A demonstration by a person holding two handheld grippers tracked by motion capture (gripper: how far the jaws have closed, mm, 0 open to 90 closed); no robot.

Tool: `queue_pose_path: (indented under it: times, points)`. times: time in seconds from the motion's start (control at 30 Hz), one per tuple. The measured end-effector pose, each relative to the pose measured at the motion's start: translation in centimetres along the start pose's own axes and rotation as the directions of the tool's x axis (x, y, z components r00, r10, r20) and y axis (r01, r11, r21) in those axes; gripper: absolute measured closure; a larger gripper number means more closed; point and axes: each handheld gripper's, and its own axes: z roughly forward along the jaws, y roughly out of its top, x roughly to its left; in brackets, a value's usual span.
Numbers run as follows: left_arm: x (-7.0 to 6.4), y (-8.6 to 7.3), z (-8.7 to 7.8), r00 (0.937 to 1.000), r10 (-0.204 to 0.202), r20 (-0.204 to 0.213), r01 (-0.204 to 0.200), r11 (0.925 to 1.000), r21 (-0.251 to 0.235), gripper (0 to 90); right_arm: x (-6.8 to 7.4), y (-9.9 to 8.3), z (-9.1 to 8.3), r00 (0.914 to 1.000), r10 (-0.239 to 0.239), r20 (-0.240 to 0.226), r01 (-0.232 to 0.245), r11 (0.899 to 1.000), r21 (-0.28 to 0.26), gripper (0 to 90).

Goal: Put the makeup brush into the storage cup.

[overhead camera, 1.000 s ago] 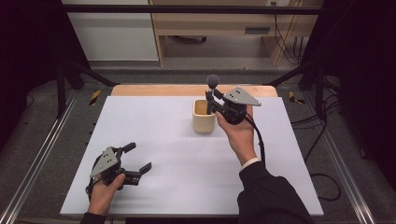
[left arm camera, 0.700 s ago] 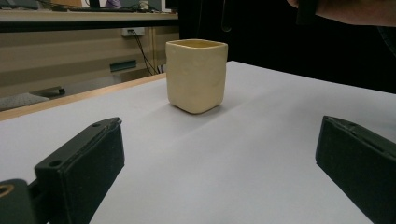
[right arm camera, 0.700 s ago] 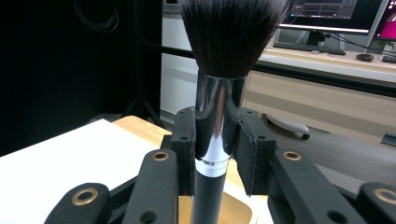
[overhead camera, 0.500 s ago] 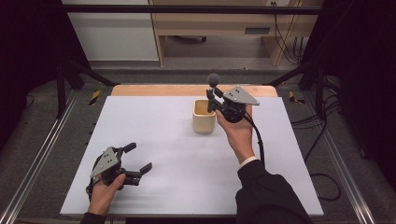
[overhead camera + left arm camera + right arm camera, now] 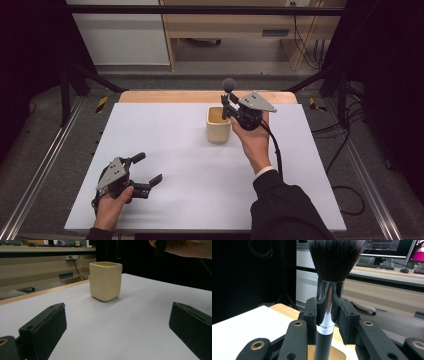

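two claws in my feed. my right claw [image 5: 226, 106], just above centre of the high view, is clamped on a makeup brush [image 5: 329, 290], pads on its silver collar, bristles up, handle upright over the mouth of the cream cup [image 5: 218, 124]. the cup stands on the white counter [image 5: 175, 150], centre frame, toward its far edge. my left claw [image 5: 147, 169] rests at lower left of the counter, jaws spread wide apart, holding nothing, well apart from the cup.
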Motion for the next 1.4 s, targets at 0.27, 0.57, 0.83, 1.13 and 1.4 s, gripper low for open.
queue_pose_path:
  times: [0.27,0.57,0.83,1.13,1.4]
  points:
    - [0.0,0.0,0.0,1.0000,0.001,0.000,-0.001,1.0000,0.000,1.0,0.2,-0.1,0.3,0.9999,0.011,-0.003,-0.011,1.000,-0.006,70.9]
    - [0.0,0.0,-0.1,1.0000,0.001,-0.001,-0.001,1.0000,-0.002,1.0,0.2,-0.3,0.8,1.0000,0.000,0.007,0.000,1.000,0.005,70.9]
    - [0.0,0.1,-0.1,1.0000,0.002,0.000,-0.002,1.0000,-0.002,1.0,0.6,-0.1,1.3,0.9999,-0.011,0.003,0.011,1.000,0.011,70.9]
    - [0.1,0.1,-0.2,1.0000,0.001,-0.004,-0.001,1.0000,-0.006,1.0,1.1,-0.2,1.7,0.9998,-0.022,-0.005,0.022,1.000,0.015,70.9]
    - [0.2,0.2,-0.3,1.0000,0.002,-0.006,-0.002,0.9999,-0.011,1.0,1.0,-0.5,2.0,0.9998,-0.022,0.000,0.022,1.000,0.021,70.8]
